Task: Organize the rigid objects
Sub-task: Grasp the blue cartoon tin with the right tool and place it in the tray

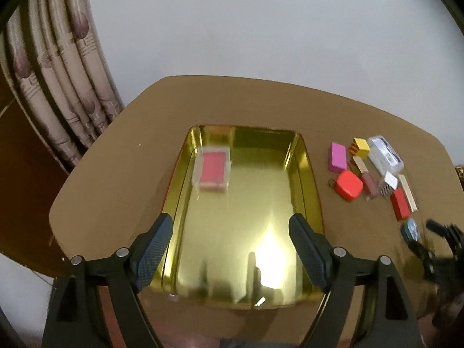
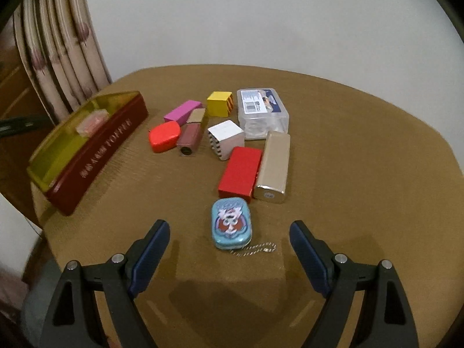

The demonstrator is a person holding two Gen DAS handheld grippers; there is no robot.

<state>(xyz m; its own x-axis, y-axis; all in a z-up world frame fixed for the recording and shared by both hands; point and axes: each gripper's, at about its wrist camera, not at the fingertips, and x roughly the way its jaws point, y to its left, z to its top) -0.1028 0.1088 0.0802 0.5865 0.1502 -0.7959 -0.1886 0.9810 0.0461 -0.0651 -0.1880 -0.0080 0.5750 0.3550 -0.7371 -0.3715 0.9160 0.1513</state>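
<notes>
My left gripper hangs open and empty over the near half of a gold-lined tin. A clear case with a pink card lies in the tin's far left corner. My right gripper is open just above the table, with a small blue tin on a ball chain lying between its fingertips, untouched. Beyond it lie a red block, a champagne bar, a white cube, a lip gloss tube, an orange-red rounded block, a pink block, a yellow cube and a clear plastic box.
The round brown table has bare surface to the right of the cluster. The tin's dark red lettered wall stands at the left in the right wrist view. A patterned curtain hangs behind the table's left side, against a white wall.
</notes>
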